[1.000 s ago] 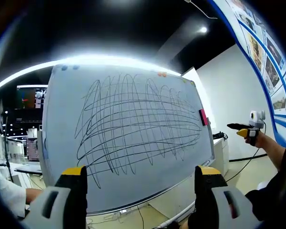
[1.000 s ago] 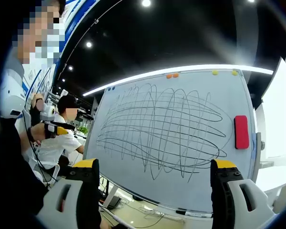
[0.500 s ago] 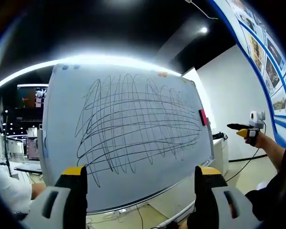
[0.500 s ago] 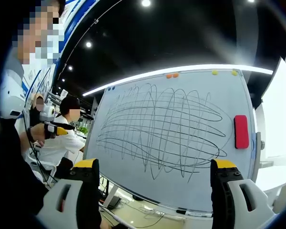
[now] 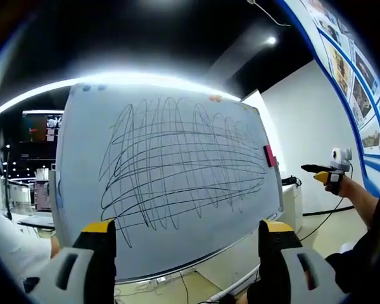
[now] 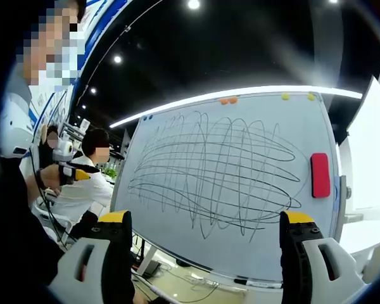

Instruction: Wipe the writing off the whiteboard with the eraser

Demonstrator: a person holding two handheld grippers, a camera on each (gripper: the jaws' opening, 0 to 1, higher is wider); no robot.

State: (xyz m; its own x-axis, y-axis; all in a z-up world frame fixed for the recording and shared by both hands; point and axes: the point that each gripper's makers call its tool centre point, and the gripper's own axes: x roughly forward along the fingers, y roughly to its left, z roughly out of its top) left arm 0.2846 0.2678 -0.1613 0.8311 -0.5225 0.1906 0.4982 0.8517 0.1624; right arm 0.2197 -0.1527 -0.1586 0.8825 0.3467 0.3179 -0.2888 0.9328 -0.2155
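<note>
The whiteboard (image 6: 240,171) stands upright on its frame, its broad face covered from edge to edge with looping dark scribble (image 6: 215,174): tall loops crossed by long flat ovals. In the right gripper view it sits square ahead; in the left gripper view the whiteboard (image 5: 171,177) is seen at a slant, its right side falling away.

The red eraser (image 6: 320,175) clings to the board face at about 3 o'clock of the scribble, just beside the right frame edge, clear of the lines. Its long axis runs up and down the board, short ends pointing to the top and bottom rails. From the left gripper view the eraser (image 5: 269,155) shows edge-on as a thin red sliver near the board's far side.

Small magnets (image 6: 228,100) dot the top edge, orange ones near 12 o'clock. A marker (image 6: 256,282) lies along the bottom tray.

The right tool (image 6: 204,253) is held well back from the board, jaws spread wide and gripping nothing. The left tool (image 5: 189,259) is likewise parted wide and holding nothing, also well short of the board. Off at 3 o'clock in the left gripper view, the right tool (image 5: 321,172) shows in the person's hand.

A seated person (image 6: 82,190) in white is at 9 o'clock in the right gripper view, beside the board's left edge.
</note>
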